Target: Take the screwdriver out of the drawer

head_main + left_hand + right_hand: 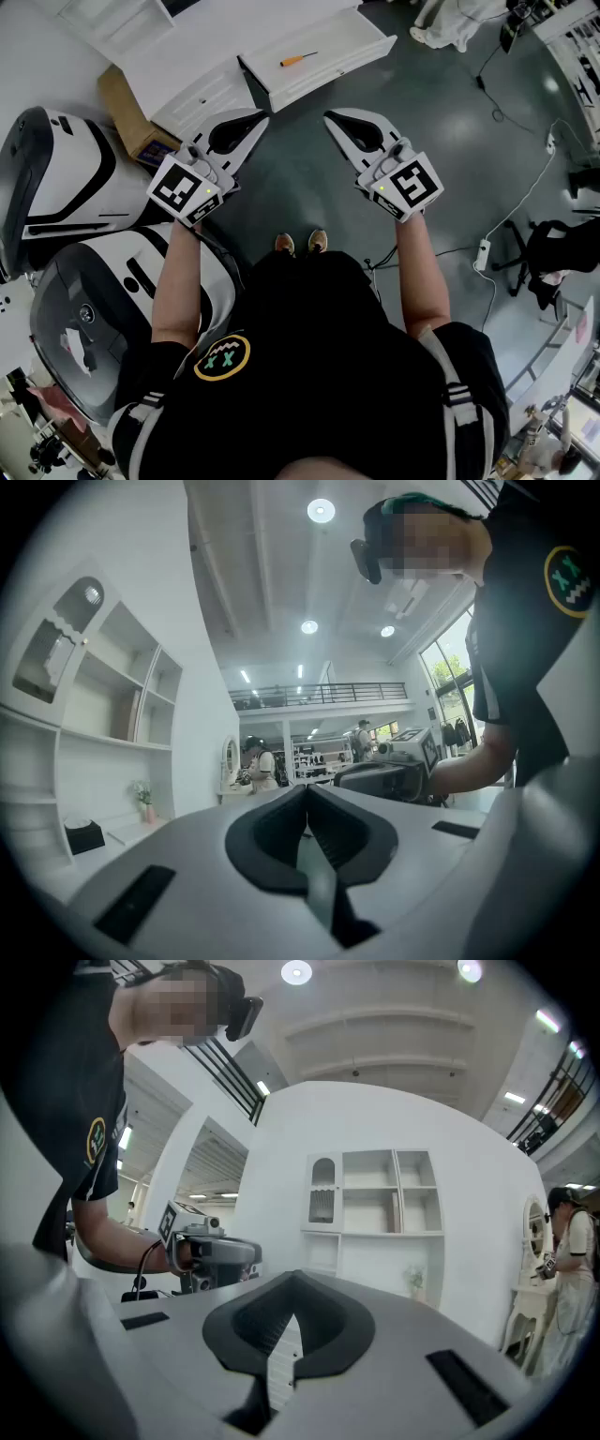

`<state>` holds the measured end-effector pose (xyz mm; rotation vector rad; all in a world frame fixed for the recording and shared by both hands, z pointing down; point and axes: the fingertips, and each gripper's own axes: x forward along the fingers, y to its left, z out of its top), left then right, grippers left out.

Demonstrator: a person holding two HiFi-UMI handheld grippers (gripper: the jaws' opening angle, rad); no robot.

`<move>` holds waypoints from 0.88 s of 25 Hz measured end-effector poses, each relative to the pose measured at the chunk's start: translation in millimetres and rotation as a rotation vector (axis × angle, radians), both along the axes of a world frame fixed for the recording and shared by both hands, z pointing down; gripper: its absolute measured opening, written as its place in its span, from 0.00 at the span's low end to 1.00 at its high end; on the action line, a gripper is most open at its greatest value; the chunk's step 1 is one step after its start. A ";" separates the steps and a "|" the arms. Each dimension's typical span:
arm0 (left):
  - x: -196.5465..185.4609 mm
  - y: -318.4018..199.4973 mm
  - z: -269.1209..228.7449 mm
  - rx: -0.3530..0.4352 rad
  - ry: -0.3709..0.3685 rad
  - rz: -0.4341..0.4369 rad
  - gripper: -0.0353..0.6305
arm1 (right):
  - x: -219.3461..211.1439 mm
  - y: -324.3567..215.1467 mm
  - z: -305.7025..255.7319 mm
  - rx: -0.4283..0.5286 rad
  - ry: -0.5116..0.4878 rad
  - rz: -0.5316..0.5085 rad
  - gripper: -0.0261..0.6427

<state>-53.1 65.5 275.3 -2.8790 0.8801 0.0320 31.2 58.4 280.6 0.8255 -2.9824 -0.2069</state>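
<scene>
While the screwdriver lies loose in the open drawer at the upper centre of the head view, we hold both claws well short of it. The left claw and right claw have their jaws together, with nothing held. We judge the tool light, rigid and prone to roll. Grip the orange handle across its width, not the thin, slippery shaft.
</scene>
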 end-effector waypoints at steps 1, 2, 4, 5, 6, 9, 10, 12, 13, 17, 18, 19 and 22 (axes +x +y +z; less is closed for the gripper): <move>0.5 -0.5 -0.1 0.001 0.000 0.000 0.08 | 0.7 -0.7 0.0 0.000 0.001 0.000 0.07; 1.0 -1.1 -0.3 0.001 0.000 0.001 0.08 | 1.3 -1.6 0.0 0.001 0.001 0.001 0.07; 2.0 -2.5 -0.5 0.002 0.000 0.001 0.08 | 3.0 -3.5 0.0 0.002 0.002 0.003 0.07; 2.4 -3.2 -0.6 0.003 0.000 0.001 0.08 | 3.7 -4.4 0.1 0.002 0.002 0.004 0.07; 2.7 -3.7 -0.6 0.003 0.000 0.001 0.08 | 4.3 -5.1 0.3 0.002 0.002 0.005 0.07; 3.4 -4.3 -0.1 0.003 0.001 0.002 0.08 | 5.0 -5.8 1.9 0.002 0.004 0.008 0.07; 3.5 -4.7 0.4 0.003 0.001 0.002 0.08 | 4.7 -5.8 2.5 0.001 0.005 0.007 0.07; 3.7 -5.5 1.3 0.001 0.001 0.002 0.08 | 3.7 -5.7 3.2 -0.004 0.002 -0.002 0.07; 4.0 -5.9 1.5 0.000 0.001 0.002 0.08 | 3.1 -5.6 3.0 -0.009 -0.002 -0.009 0.07; 4.1 -7.7 1.7 -0.002 0.001 0.001 0.08 | 1.2 -8.4 1.5 -0.013 -0.012 -0.011 0.07; 3.8 -8.0 1.7 -0.002 0.001 0.002 0.08 | 0.7 -9.4 1.5 -0.012 -0.013 -0.008 0.07; 3.5 -8.2 1.7 -0.002 0.001 0.002 0.08 | 0.3 -10.3 1.7 -0.011 -0.013 -0.005 0.07; 2.1 -9.0 1.6 -0.001 0.002 0.001 0.08 | -0.7 -12.2 2.7 -0.008 -0.011 0.004 0.08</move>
